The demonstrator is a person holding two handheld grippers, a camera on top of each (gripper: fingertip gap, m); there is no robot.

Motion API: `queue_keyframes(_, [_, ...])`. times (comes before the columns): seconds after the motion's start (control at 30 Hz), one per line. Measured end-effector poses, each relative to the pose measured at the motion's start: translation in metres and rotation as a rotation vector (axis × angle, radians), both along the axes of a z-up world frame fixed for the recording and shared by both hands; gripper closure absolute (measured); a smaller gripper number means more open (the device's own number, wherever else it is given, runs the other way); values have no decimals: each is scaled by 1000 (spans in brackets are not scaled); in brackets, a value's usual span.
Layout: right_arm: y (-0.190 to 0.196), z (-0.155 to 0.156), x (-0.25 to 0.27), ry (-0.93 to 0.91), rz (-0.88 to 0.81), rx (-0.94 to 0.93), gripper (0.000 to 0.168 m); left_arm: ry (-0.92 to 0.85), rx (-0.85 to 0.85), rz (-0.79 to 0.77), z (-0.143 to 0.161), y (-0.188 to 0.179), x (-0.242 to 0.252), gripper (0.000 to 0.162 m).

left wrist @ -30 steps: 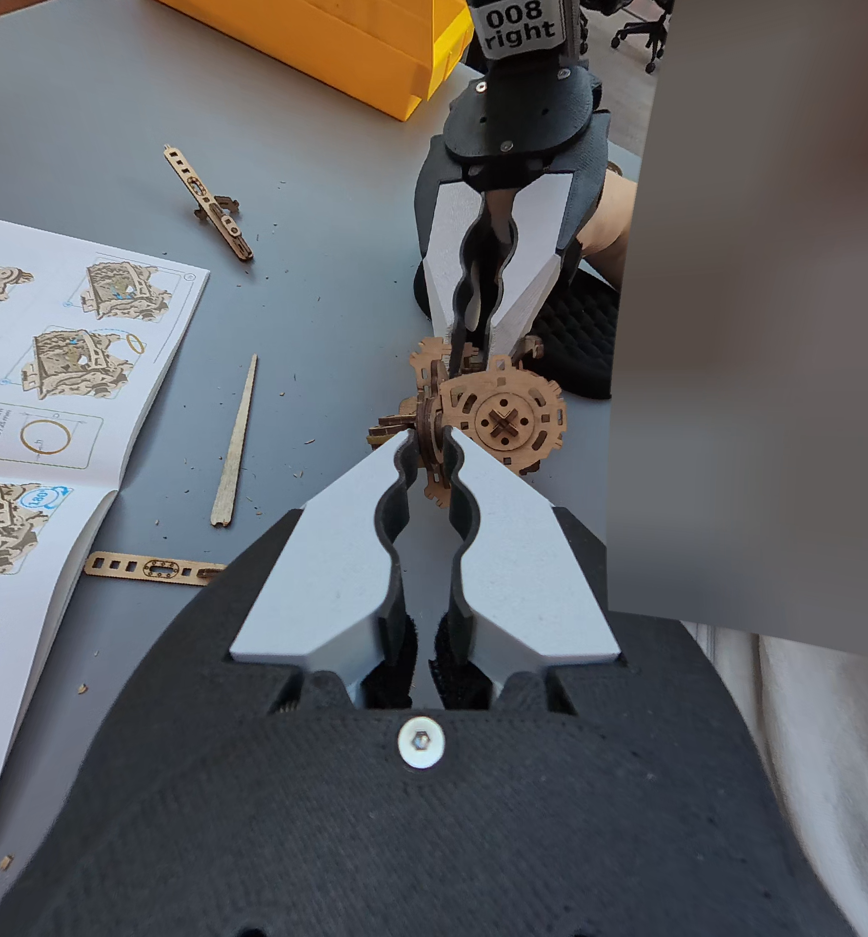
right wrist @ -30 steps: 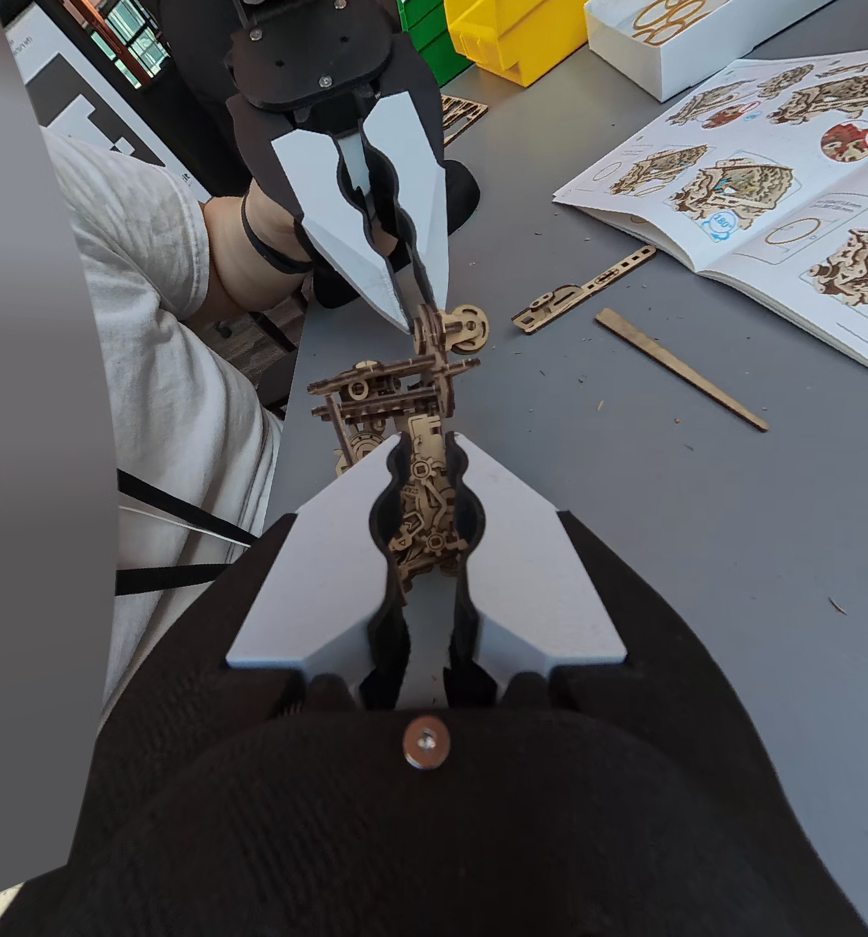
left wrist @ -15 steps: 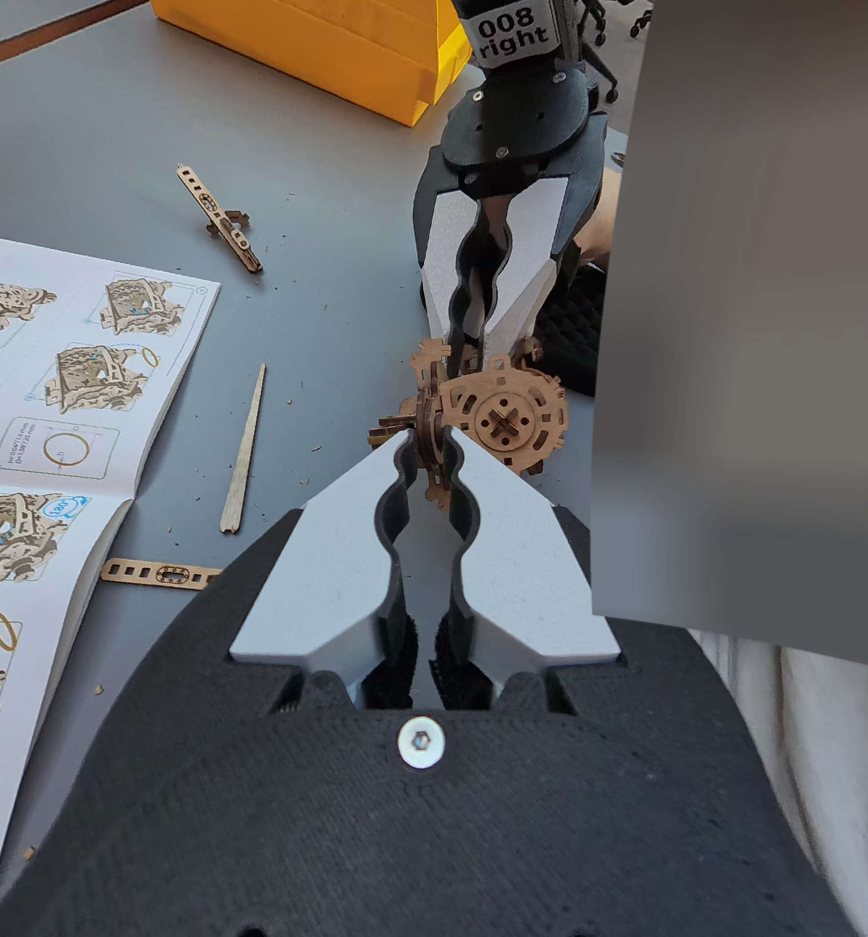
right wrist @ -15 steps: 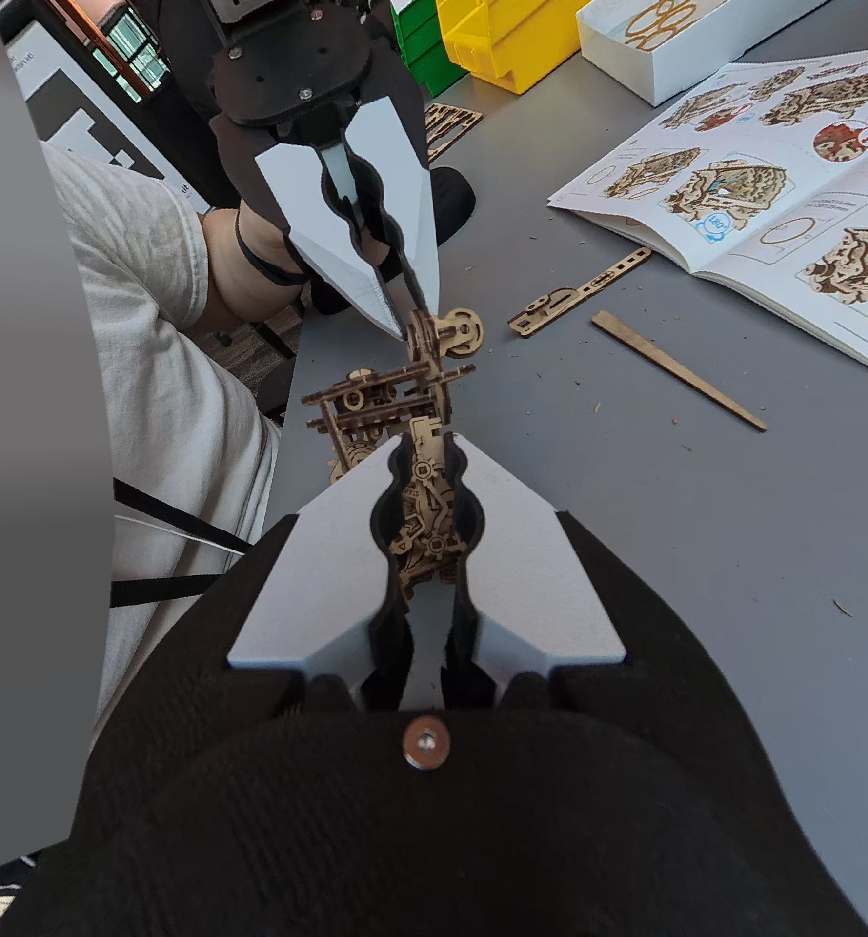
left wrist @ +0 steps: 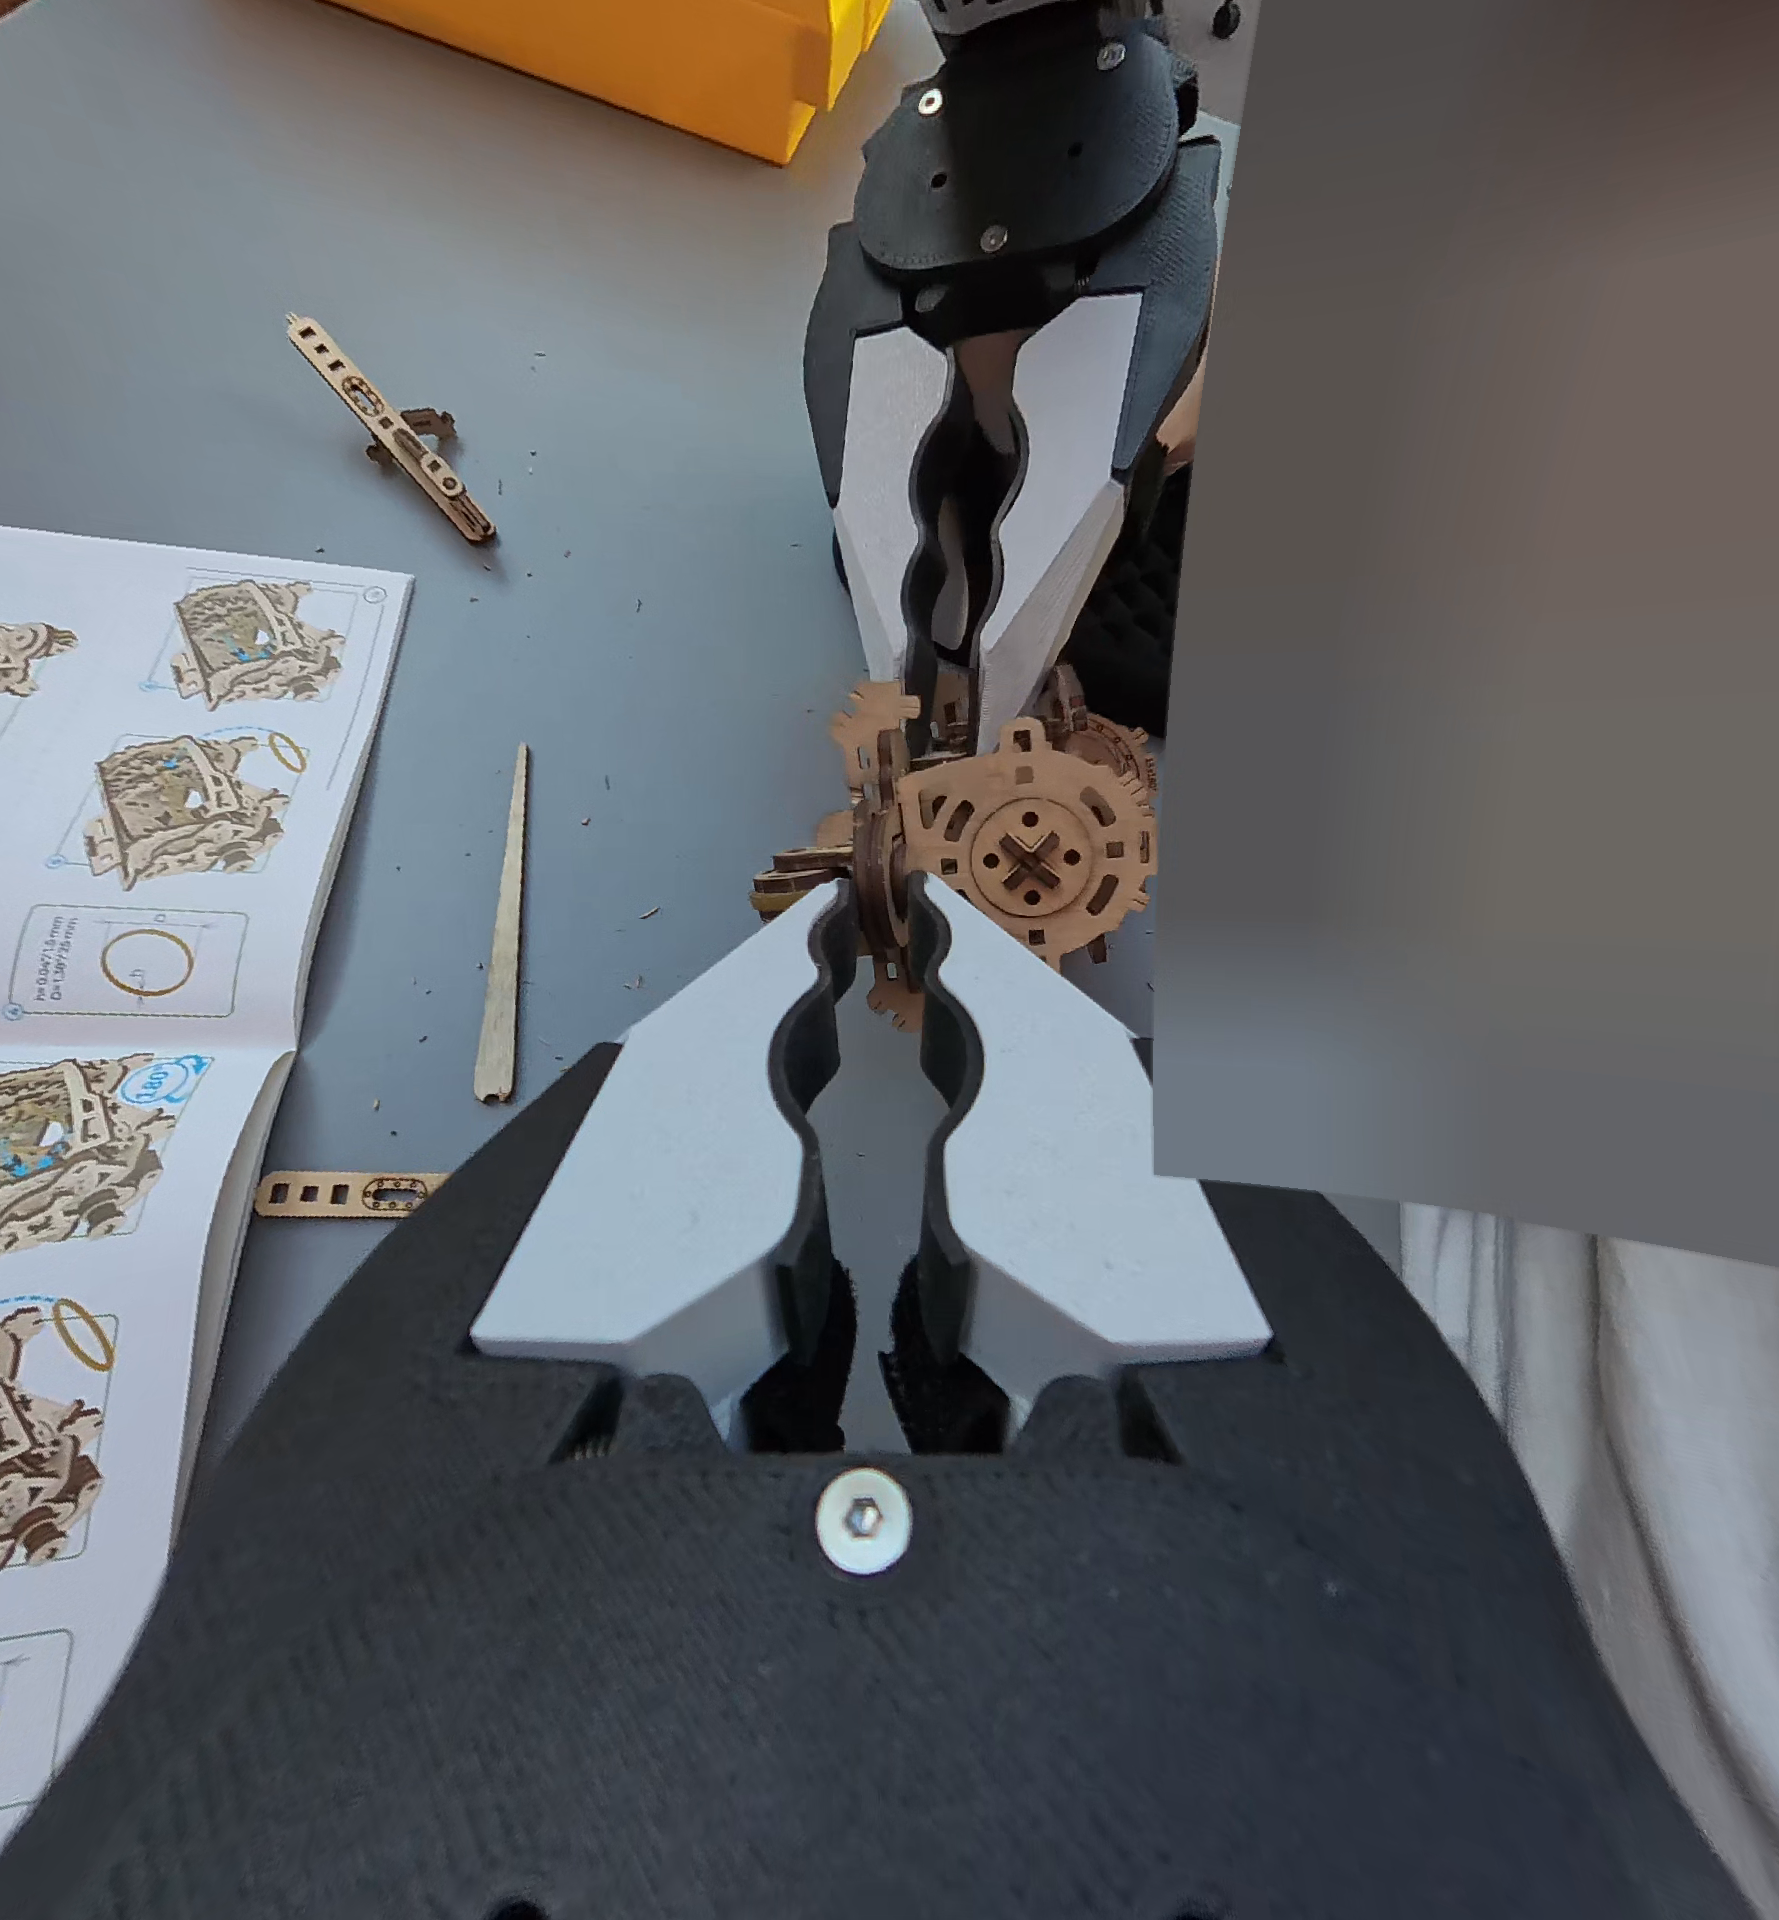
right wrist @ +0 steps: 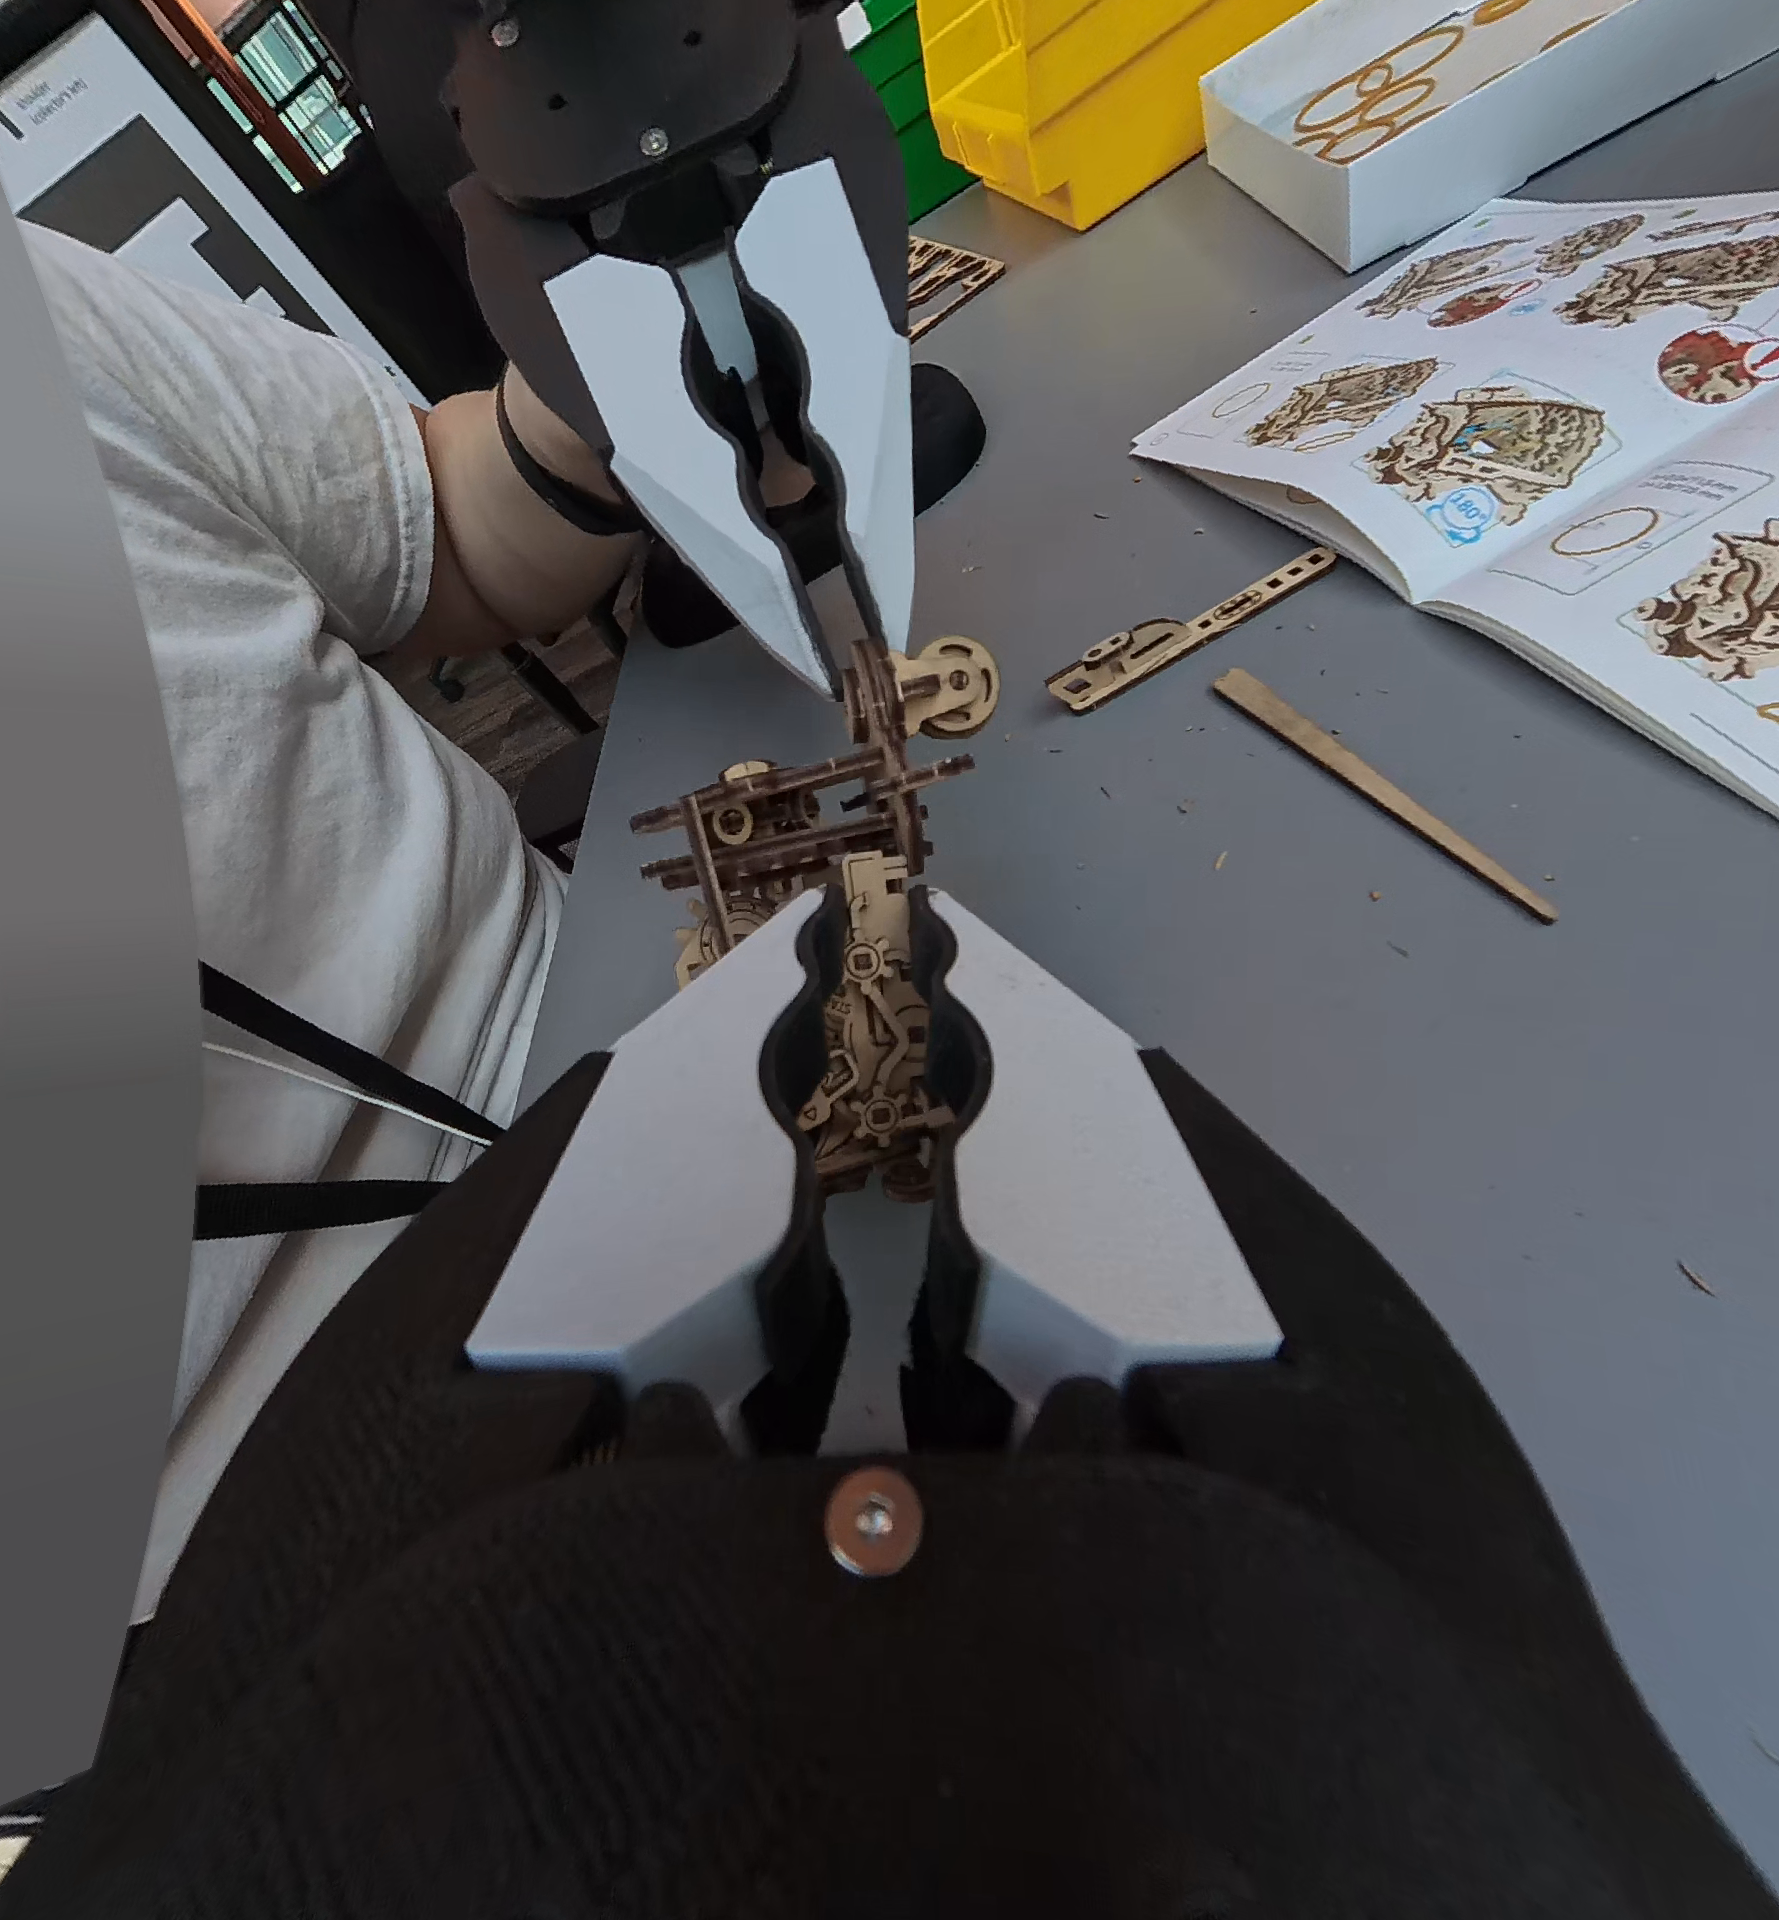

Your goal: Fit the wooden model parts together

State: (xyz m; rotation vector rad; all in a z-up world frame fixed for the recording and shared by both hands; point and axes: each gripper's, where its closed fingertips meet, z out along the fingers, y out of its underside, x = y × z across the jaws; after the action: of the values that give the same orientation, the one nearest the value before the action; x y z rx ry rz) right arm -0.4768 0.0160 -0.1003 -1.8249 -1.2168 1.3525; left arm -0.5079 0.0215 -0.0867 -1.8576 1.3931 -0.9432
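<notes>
Wooden gear assembly point(left wrist: 1010, 831): held mid-air over the grey table point(left wrist: 604, 312), pinched from 6 o'clock by left gripper point(left wrist: 877, 914) and from 12 by right gripper point(left wrist: 952, 675). Grips and pose unchanged over the last second; fitting still under way. Right wrist view alone shows the small wheel point(right wrist: 952, 686) on its axle at the left gripper's tips; left view alone shows the slotted disc face.

An office-like workshop is suggested by a grey table point(right wrist: 1280, 1039), stacked yellow bins point(right wrist: 1072, 94) (a green one beside), and an assembly booklet point(left wrist: 137, 831).
</notes>
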Motion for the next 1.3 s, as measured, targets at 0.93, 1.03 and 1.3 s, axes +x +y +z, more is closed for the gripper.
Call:
queue_keyframes(0.93, [0,-1,-1,-1,9,19,158,208,-27,-153,2,3,4,155])
queue_keyframes(1.03, [-1,-1,0,2,25,0,158,198,-34,-147,2,2,4,155])
queue_keyframes(1.3, [4,6,4,34,3,24,159,119,-109,-92,-2,3,0,155])
